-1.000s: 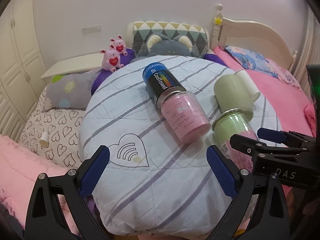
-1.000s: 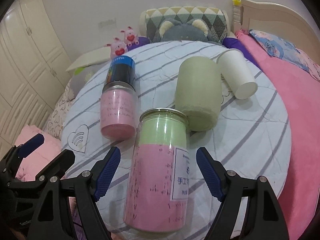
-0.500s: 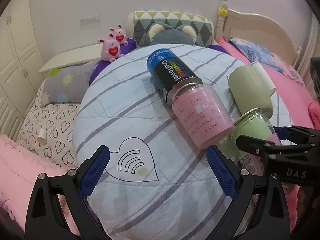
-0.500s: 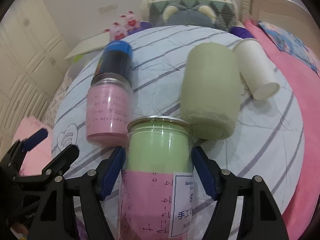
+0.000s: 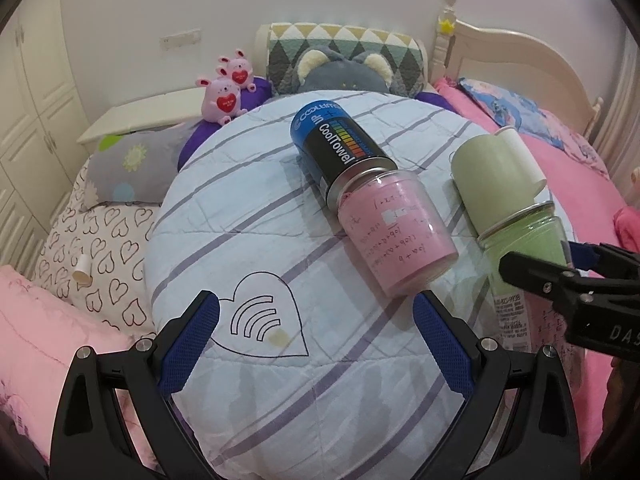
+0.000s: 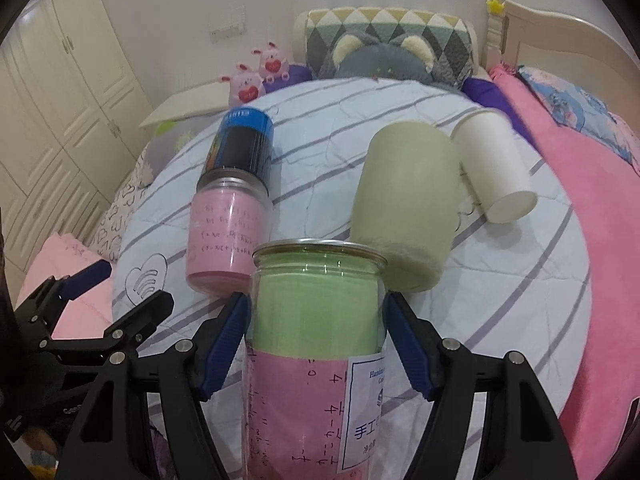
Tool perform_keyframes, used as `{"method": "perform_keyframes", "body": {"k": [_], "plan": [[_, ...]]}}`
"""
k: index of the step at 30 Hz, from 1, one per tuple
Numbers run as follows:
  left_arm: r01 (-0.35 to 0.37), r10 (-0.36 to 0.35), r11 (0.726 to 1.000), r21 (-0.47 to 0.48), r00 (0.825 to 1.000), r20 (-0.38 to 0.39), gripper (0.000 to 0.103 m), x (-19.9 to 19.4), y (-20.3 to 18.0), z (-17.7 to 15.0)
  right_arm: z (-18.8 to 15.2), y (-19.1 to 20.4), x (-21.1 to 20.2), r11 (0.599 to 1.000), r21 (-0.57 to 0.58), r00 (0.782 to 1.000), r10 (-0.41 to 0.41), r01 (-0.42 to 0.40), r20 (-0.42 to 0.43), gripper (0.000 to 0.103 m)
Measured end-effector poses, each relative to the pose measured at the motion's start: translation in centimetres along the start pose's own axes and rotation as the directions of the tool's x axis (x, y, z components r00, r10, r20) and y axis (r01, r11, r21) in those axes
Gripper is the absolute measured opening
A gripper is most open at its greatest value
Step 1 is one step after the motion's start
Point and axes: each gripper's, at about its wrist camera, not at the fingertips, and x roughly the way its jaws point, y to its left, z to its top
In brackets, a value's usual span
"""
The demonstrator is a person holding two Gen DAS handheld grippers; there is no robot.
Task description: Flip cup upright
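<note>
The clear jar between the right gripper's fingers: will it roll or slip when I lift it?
The clear jar lies on its side on the soft, domed cushion, so it probably rolls if nudged. Its smooth wall may slip. The right gripper flanks it, seemingly not clamped.

Glossy clear plastic jar [image 6: 316, 320]; matt paper cup [image 6: 494, 172]; quilted cloth cushion [image 5: 248, 240].

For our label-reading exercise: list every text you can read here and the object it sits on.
"CoolTowel" on the black and blue can.
"DAS" on the right gripper body.
"手工" on the green and pink jar label; smaller print unreadable.
Handwritten sums on the pink jar: too blurred.
</note>
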Motion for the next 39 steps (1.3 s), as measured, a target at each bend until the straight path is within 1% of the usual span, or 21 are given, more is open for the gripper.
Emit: {"method": "perform_keyframes", "body": {"k": [4,7,9,15,20,23,32,39], "plan": [[0.005,-0.005,1.000,-0.005,1.000,0.004,0.099,-0.4,-0.2,-0.1,0.2,-0.1,-0.8,1.000,-0.012,0.999,-0.005,0.005,0.037,0.071],[0.002,-0.002,1.000,-0.003,1.000,0.007,0.099,-0.6,-0.3,-0.1,0.5,-0.4,-1.6,0.999,-0.016,0.997,-0.030,0.031,0.077,0.071],[0.001,-0.001,1.000,-0.006,1.000,0.011,0.099,-0.8,-0.4,-0.1,0.7,-0.6,-2.2,1.000,-0.013,0.994,-0.025,0.026,0.107,0.071],[-0.006,0.006,1.000,-0.017,1.000,0.022,0.099,-1.4,-0.4,0.1,0.9,-1.1,-3.0,1.000,-0.005,0.988,-0.020,0.021,0.156,0.071],[-0.010,0.011,1.000,-0.022,1.000,0.029,0.099,-1.7,-0.6,0.1,0.8,-0.9,-4.1,0.999,-0.024,0.976,-0.022,0.028,0.216,0.071],[-0.007,0.008,1.000,-0.019,0.999,0.033,0.099,-1.8,-0.8,0.1,0.3,-0.6,-3.8,0.998,-0.046,0.980,-0.026,0.036,0.198,0.071],[0.007,-0.007,1.000,-0.002,0.999,0.031,0.099,-2.4,-1.7,-0.6,-1.8,0.5,-4.7,0.992,-0.096,0.974,-0.053,0.076,0.218,0.071],[0.002,-0.002,1.000,-0.004,0.999,0.035,0.099,-3.1,-1.8,-1.0,-2.5,0.6,-5.3,0.991,-0.107,0.973,-0.058,0.083,0.222,0.071]]}}
